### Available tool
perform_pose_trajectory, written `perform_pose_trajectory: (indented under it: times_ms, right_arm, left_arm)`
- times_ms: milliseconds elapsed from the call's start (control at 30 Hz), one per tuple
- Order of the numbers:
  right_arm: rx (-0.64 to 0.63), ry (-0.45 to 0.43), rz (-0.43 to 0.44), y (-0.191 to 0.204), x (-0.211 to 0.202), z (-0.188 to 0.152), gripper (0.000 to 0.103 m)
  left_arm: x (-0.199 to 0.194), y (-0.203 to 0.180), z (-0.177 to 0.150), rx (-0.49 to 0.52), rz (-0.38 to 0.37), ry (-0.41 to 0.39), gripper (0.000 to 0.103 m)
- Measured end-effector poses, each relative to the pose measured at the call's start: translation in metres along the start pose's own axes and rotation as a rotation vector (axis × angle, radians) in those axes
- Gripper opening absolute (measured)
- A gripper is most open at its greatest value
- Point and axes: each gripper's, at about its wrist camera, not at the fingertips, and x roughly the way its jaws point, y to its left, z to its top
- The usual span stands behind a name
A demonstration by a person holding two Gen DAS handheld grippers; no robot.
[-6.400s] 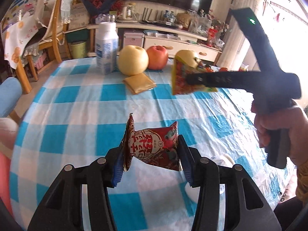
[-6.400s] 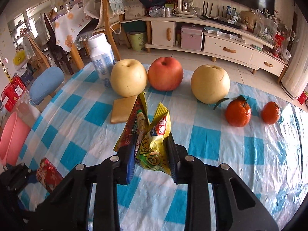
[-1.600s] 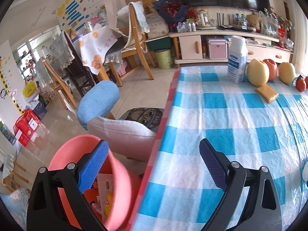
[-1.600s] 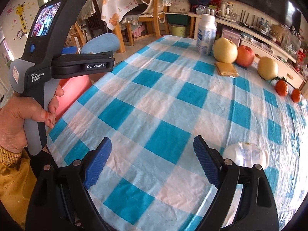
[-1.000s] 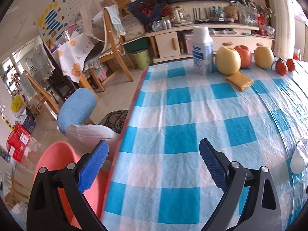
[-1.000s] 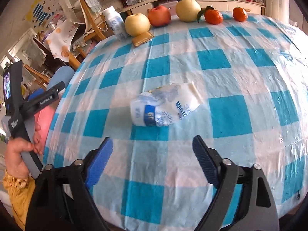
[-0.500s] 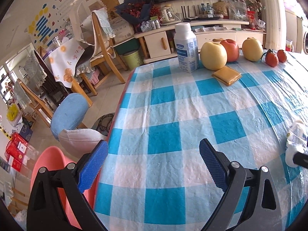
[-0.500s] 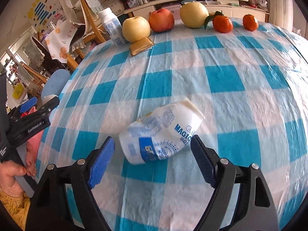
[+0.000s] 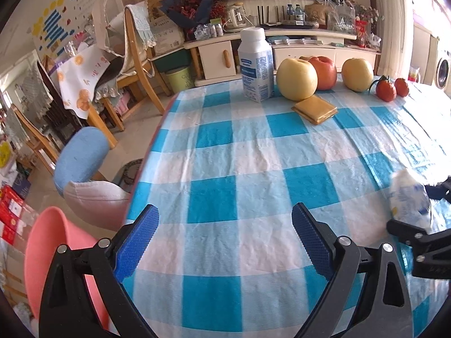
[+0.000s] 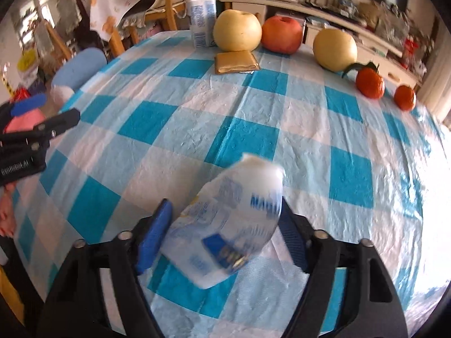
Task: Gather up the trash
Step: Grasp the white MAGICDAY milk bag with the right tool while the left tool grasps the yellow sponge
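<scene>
While the crumpled white-and-blue pouch (image 10: 234,222) lies tilted on the checked tablecloth (image 10: 253,129) at 6 o'clock in the right wrist view, the right gripper (image 10: 222,225) has just been closing around it; whether the pads already press it, I can't tell. Risk: soft, rounded pouch squirts out if pinched off-centre. Left gripper (image 9: 225,239) is wide apart, empty; pink bin (image 9: 53,256) at its 8 o'clock.

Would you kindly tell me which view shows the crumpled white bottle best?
The right wrist view: the crumpled white bottle fills the space between the right claw's closing jaws, its blue print visible. The left wrist view catches it only small and blurred at its right edge.
</scene>
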Motion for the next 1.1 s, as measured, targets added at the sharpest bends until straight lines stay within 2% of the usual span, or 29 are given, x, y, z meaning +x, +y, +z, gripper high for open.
perform_pose_trajectory:
  times_ms: [33,133,400,533,700,867,967,1100]
  right_arm:
    - [-0.009,-0.004,0.005,0.0,0.0,0.0,0.053]
    - [-0.007,-0.005,0.02,0.0,-0.002,-0.001,0.047]
    - [-0.006,-0.004,0.079,0.003,-0.018,-0.007,0.045]
    - [0.042,-0.027,0.12,-0.009,-0.034,-0.004,0.045]
    - [0.105,-0.055,0.158,-0.028,-0.056,-0.002,0.045]
    - [0.177,-0.105,0.175,-0.055,-0.081,-0.004,0.045]
    - [0.214,-0.137,0.165,-0.071,-0.094,-0.004,0.045]
    - [0.226,-0.147,0.174,-0.078,-0.099,-0.008,0.045]
  left_arm:
    - [0.0,0.0,0.001,-0.01,-0.014,0.0,0.094]
    - [0.002,-0.002,0.002,-0.045,-0.061,-0.004,0.094]
    - [0.009,-0.02,0.005,-0.092,-0.178,-0.017,0.094]
    - [0.017,-0.033,0.013,-0.118,-0.228,0.001,0.094]
    - [0.038,-0.053,0.035,-0.203,-0.301,0.029,0.094]
    - [0.078,-0.088,0.074,-0.218,-0.259,0.074,0.094]
    - [0.099,-0.1,0.09,-0.256,-0.266,0.103,0.094]
    - [0.125,-0.117,0.113,-0.284,-0.208,0.135,0.094]
